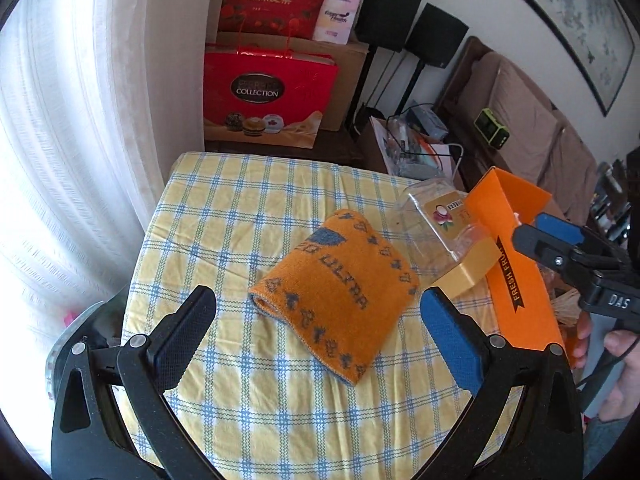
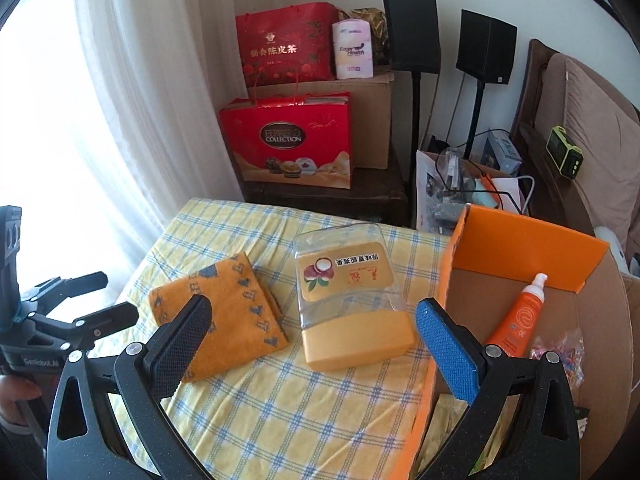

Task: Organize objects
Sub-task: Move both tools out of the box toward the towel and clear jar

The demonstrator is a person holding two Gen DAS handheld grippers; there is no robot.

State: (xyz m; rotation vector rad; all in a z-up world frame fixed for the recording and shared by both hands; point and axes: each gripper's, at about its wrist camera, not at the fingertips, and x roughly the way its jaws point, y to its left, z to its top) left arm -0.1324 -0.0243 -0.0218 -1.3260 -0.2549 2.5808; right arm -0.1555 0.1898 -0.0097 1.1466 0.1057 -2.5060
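Observation:
A folded orange towel (image 1: 340,284) with blue print lies on the checked tablecloth (image 1: 240,216). My left gripper (image 1: 316,320) is open and empty, hovering just in front of it. A clear plastic jar with a yellow lid (image 2: 348,300) lies on its side between the towel (image 2: 224,312) and an open orange cardboard box (image 2: 528,248). My right gripper (image 2: 312,328) is open and empty, above the jar's lid end. In the box lie an orange tube (image 2: 516,320) and a bag of colourful bands (image 2: 560,356). The right gripper also shows in the left wrist view (image 1: 536,232) over the box (image 1: 520,280).
Red gift bags (image 2: 288,140) and a cardboard carton (image 2: 372,120) stand behind the table. Two black speakers on stands (image 2: 412,36), a cluttered box (image 2: 460,184) and a brown sofa (image 2: 592,128) are at the right. A white curtain (image 2: 120,120) hangs at the left.

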